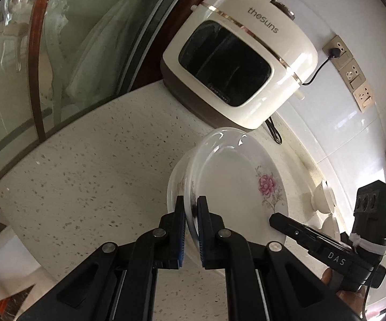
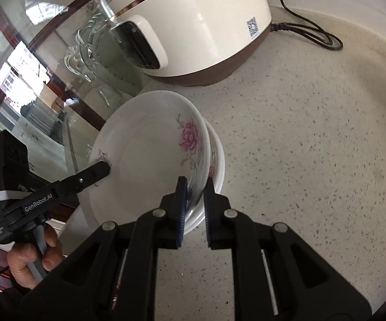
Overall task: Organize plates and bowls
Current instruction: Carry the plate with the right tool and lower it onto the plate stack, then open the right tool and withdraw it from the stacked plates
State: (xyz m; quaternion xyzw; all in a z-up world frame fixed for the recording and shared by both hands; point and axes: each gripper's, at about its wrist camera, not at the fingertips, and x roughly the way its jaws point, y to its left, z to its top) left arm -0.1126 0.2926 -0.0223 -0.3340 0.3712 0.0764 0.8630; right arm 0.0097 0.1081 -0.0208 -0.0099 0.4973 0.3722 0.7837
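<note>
My left gripper (image 1: 190,208) and right gripper (image 2: 195,187) pinch glossy white flowered porcelain plates (image 2: 145,144) before a cream rice cooker (image 1: 246,53) on speckled stone counter (image 2: 300,160).

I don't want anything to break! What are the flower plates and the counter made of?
The top plate and the plate under it look like glazed white china: shiny, with bright glare and printed pink flowers, so they could break. The counter looks like polished speckled stone, real or man-made: cream with small dark flecks.
</note>
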